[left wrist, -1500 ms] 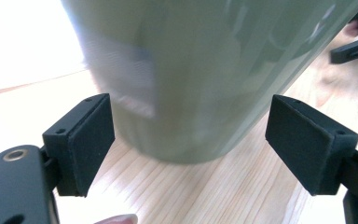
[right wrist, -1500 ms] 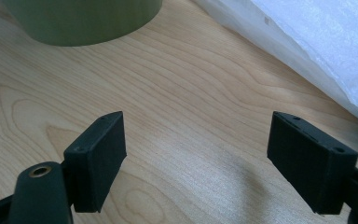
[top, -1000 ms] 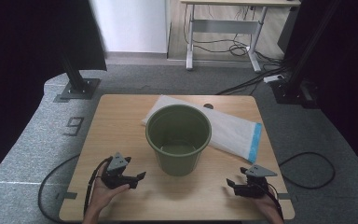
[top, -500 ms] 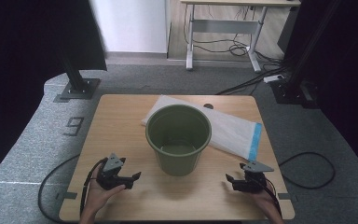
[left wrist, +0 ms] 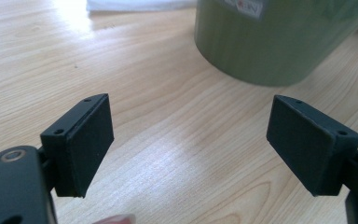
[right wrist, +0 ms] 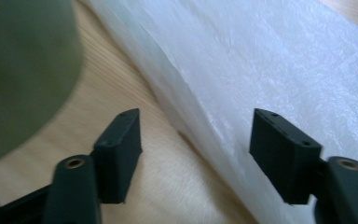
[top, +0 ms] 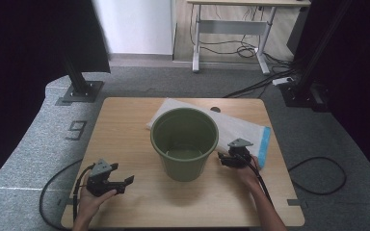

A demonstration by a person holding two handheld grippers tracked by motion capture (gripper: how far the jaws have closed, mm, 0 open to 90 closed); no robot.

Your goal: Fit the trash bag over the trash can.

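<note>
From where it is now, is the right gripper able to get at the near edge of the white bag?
Probably yes. The right gripper sits beside the green bucket, its jaws apart and just narrowing, with the white bag edge right ahead between them. Nothing lies in the way.

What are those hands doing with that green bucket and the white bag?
A person holds a gripper in each hand at a wooden table. The right gripper has moved up beside the green bucket, its jaws just closing partway over the edge of the white bag, not yet pinching it. The left gripper waits open, holding nothing.
</note>
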